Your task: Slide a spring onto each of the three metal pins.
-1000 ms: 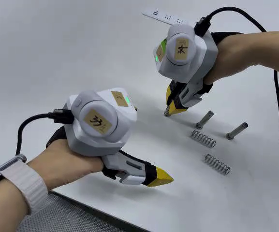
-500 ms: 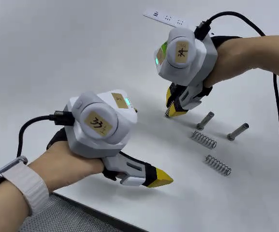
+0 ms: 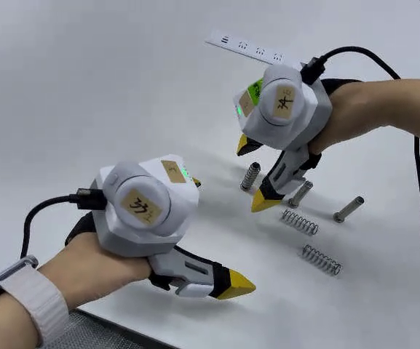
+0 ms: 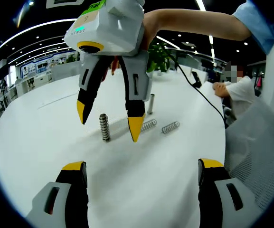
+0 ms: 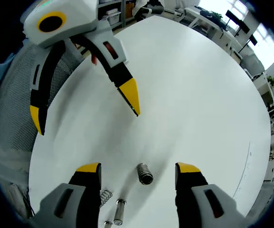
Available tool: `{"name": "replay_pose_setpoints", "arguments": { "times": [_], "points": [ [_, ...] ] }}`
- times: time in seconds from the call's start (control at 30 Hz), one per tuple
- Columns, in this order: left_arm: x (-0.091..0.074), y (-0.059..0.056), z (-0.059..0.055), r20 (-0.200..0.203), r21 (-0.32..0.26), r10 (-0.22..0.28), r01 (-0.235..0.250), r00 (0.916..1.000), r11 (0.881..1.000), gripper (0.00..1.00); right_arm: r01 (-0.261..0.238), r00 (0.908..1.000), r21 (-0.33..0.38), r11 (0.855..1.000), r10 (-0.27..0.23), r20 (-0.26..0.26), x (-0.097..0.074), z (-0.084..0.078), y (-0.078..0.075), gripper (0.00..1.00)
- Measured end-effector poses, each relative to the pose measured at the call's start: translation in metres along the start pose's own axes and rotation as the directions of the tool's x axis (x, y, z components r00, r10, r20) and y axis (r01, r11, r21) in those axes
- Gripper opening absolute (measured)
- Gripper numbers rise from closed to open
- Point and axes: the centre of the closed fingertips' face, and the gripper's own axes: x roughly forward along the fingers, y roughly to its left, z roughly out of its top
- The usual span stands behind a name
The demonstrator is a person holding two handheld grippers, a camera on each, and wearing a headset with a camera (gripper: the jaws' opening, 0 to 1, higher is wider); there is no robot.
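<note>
The left claw (image 4: 141,165) is spread wide in its own view: two black jaws with yellow tips and bare table between them. At the lower centre of the head view one jaw shows, and the other is hidden under the gripper's own body. The right claw (image 3: 254,173), upper right of the head view, is also spread and pinches nothing. Its jaws straddle the upright steel coil spring (image 3: 250,177), and no contact can be made out.

That spring stands on end on the smooth white table (image 3: 86,87). The coils cover the core, so I cannot tell whether a pin sits inside. From above, the right gripper view gives just a dark hole at its top.

A short smooth metal pin (image 3: 300,194) lies flat just right of the right claw's lower jaw. A second metal pin (image 3: 348,209) lies further right, apart from it. Below them lie a loose coil spring (image 3: 299,222) and a second loose coil spring (image 3: 321,260), both thin wire and lying flat. At the bottom edge of the right gripper view a pin and a spring are cut off.

A flat white power strip (image 3: 251,48) lies at the top, its right end hidden behind the right gripper. A black cable (image 3: 418,189) runs off the right edge.
</note>
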Motion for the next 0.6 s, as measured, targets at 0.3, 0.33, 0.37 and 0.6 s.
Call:
{"name": "replay_pose_setpoints", "arguments": {
  "times": [0.3,0.33,0.37,0.6],
  "points": [
    [-0.001,0.0,0.003,0.012,-0.005,0.003,-0.003,0.9999,1.0,0.99,0.078,0.9926,0.053,0.996,-0.082,0.09,-0.009,-0.001,0.007,0.97],
    [-0.002,-0.001,0.004,0.019,-0.015,-0.004,0.004,0.9998,1.0,0.99,0.082,0.9907,0.068,0.994,-0.089,0.104,-0.011,-0.002,0.009,0.97],
    [-0.002,0.0,0.006,0.029,-0.024,-0.006,0.007,0.9996,1.0,0.99,0.09,0.9882,0.08,0.993,-0.099,0.117,-0.012,-0.001,0.009,0.98],
    [-0.007,0.005,0.018,0.078,-0.067,0.008,-0.002,0.9969,0.998,1.0,0.124,0.9763,0.14,0.982,-0.146,0.16,-0.023,-0.003,0.022,0.99]
  ]
}}
